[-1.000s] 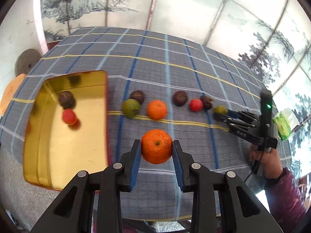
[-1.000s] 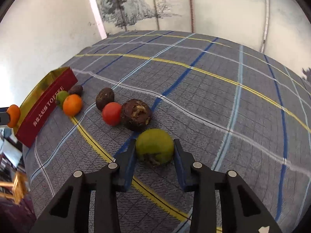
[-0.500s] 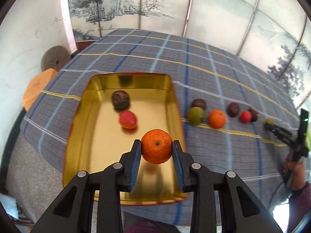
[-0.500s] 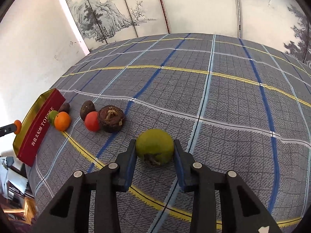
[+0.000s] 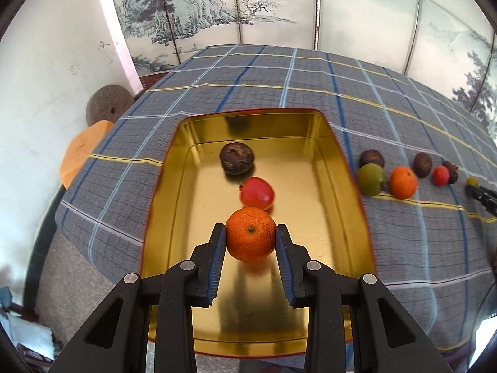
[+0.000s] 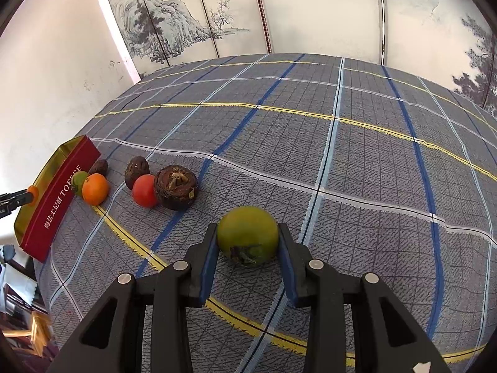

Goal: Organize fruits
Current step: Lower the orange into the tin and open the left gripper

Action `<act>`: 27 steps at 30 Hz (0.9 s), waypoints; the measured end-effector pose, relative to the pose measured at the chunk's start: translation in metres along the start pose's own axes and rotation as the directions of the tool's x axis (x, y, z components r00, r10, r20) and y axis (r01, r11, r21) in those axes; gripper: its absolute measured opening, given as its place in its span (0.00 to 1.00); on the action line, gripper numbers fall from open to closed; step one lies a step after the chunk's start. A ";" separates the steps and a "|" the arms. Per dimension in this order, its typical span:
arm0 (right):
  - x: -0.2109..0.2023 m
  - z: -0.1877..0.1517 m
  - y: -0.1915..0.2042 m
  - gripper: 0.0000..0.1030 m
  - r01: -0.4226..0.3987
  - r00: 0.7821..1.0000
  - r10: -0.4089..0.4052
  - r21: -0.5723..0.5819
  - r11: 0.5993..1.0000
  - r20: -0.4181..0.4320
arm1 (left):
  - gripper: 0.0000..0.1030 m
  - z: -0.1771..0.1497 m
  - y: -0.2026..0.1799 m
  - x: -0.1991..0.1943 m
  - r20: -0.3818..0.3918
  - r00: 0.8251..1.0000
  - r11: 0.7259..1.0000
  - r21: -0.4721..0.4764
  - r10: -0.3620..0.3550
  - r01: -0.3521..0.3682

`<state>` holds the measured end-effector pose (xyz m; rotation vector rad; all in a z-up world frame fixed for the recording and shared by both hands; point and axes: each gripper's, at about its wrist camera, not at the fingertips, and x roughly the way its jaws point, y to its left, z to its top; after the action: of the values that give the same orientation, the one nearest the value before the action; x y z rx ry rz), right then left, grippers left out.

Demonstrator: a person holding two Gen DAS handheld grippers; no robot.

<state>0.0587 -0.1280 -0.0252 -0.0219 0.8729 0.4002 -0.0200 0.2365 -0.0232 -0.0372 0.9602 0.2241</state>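
Orange mandarin point(image 5: 250, 238) clamped between my left gripper point(image 5: 250, 242) pads, held over the gold tin point(image 5: 348, 192) so it can drop beside the red fruit point(image 5: 257, 193) and brown fruit point(image 5: 237, 158) already inside. My right gripper point(image 6: 248, 239) grips a green fruit point(image 6: 247, 233) from both sides, low by the checked tablecloth point(image 6: 357, 161); lifted or resting, can't tell. Probably queued for the tin next. Other fruits sit in a row beside the tin wall point(image 6: 59, 199).
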 end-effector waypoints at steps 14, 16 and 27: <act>0.001 0.000 0.000 0.33 0.005 1.000 -0.005 -0.002 1.000 -0.001 | 0.33 0.003 0.009 0.022 -0.026 0.997 0.996 0.036 0.077 -0.076; 0.001 0.000 0.000 0.34 0.004 1.000 -0.004 -0.001 1.000 -0.001 | 0.33 0.003 0.010 0.024 -0.032 0.996 0.995 0.045 0.086 -0.084; 0.000 0.000 0.000 0.34 0.006 1.000 -0.006 -0.001 1.000 -0.001 | 0.35 0.008 0.014 0.038 -0.052 0.990 0.989 0.076 0.134 -0.130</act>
<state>0.0590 -0.1278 -0.0255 -0.0258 0.8733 0.3952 0.0041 0.2579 -0.0486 0.0877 1.0280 0.3115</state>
